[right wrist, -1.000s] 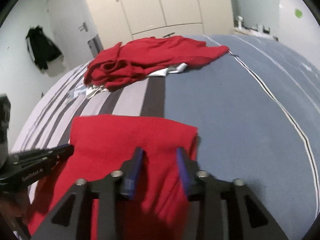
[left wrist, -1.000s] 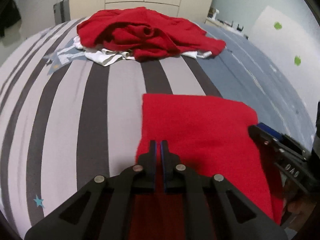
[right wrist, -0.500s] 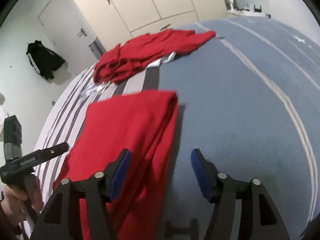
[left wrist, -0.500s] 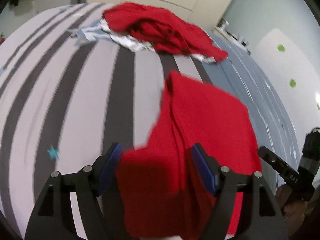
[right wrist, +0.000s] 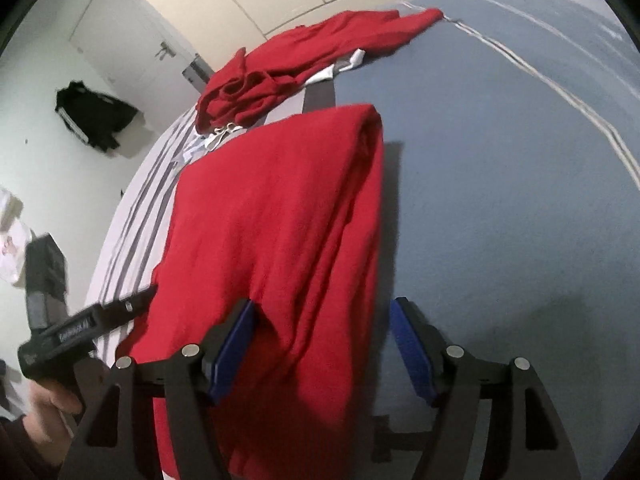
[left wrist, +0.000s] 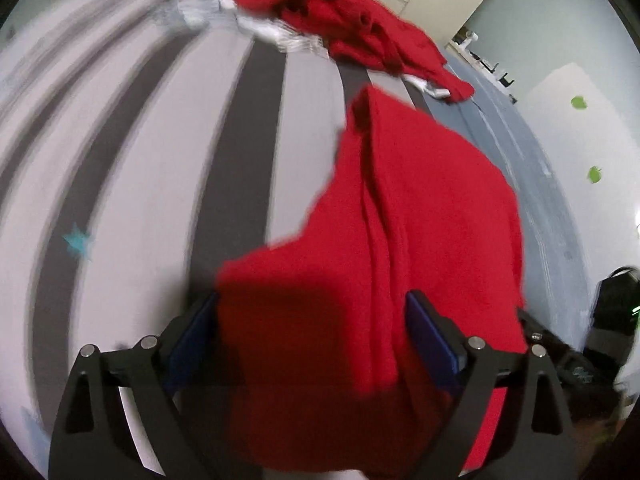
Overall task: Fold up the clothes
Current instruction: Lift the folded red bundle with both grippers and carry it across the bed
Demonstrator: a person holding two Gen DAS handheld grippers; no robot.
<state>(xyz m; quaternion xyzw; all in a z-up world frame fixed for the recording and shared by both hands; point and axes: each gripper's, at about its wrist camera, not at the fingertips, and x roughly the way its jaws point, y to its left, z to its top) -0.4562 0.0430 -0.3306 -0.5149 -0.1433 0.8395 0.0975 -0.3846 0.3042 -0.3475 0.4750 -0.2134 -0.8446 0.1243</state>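
The folded red garment (left wrist: 400,240) lies on the bed (left wrist: 140,160), long and narrow, its long axis running away from both grippers toward the heap of red clothes (left wrist: 352,28) at the far end of the bed.

Only the right wrist view shows the garment's thick rolled fold along its right edge (right wrist: 370,184), the plain blue part of the cover (right wrist: 500,200) beyond that edge, the door, and a dark jacket (right wrist: 94,118) hanging on the wall. It also catches the left gripper (right wrist: 80,324) from the side, just beside the garment's near left corner, with a hand (right wrist: 48,412) around its handle. The left wrist view, blurred, shows what the other cannot: the wide grey and dark stripes left of the garment, and green stickers (left wrist: 578,102) on the far wall.

The left gripper's (left wrist: 312,344) jaws stand wide apart with the garment's near end between them. The right gripper's (right wrist: 320,348) jaws are also apart, straddling the near right portion of the cloth.

Bare cover lies on both sides of the garment, and between its far end and the heap.
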